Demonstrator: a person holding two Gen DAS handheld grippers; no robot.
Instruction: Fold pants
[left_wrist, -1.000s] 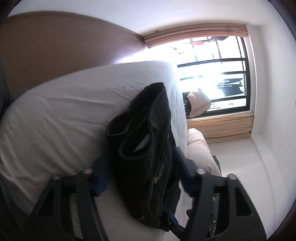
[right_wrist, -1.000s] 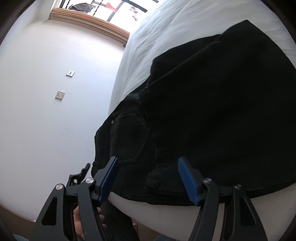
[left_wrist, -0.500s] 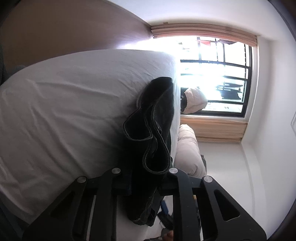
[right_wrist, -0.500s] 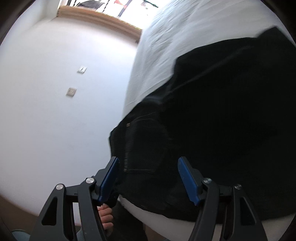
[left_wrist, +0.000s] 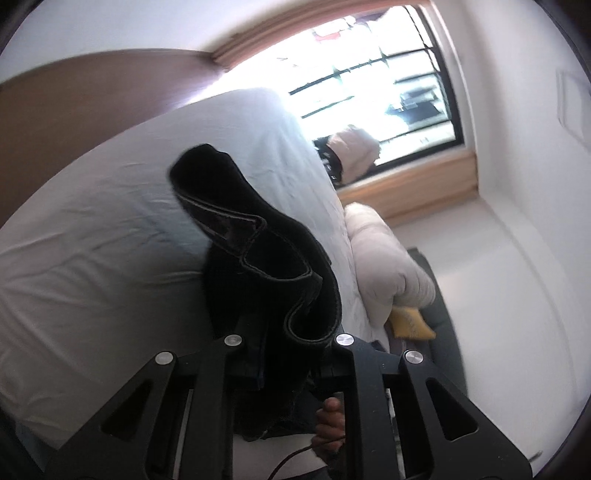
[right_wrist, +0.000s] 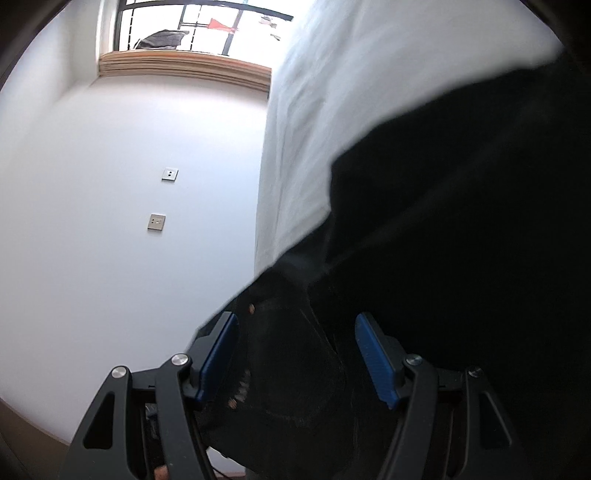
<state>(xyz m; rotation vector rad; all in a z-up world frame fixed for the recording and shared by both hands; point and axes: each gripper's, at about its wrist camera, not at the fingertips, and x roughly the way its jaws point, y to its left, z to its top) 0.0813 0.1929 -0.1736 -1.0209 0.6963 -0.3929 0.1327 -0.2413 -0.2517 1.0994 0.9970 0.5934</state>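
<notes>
The pants (left_wrist: 258, 266) are black, of a heavy cloth with stitched seams and hems. In the left wrist view a bunched section rises from between the arms of the left gripper (left_wrist: 288, 354), curling in thick folds with a double-stitched edge showing along the rim. The cloth stands above the white sheet of the bed (left_wrist: 110, 240) and covers part of it. The jaws of the left gripper have just been closing and now stand nearly shut, clamped on the bunched cloth; the pads themselves are hidden by it. A hand (left_wrist: 330, 424) shows below the gripper arms, partly covered by the cloth.

In the right wrist view the pants (right_wrist: 461, 221) lie spread over the bed (right_wrist: 314, 110), filling the right half of the picture and hanging over the near edge of the mattress. A pocket panel with small metal rivets hangs between the fingers of the right gripper (right_wrist: 295, 354). Its jaws stand wide apart, blue pads (right_wrist: 373, 354) visible on both sides; the pads do not press on the cloth.

Beside the bed, a pale quilt (left_wrist: 384, 258) lies bundled, with a yellow cushion (left_wrist: 410, 321) below it. No containers appear in either view.
</notes>
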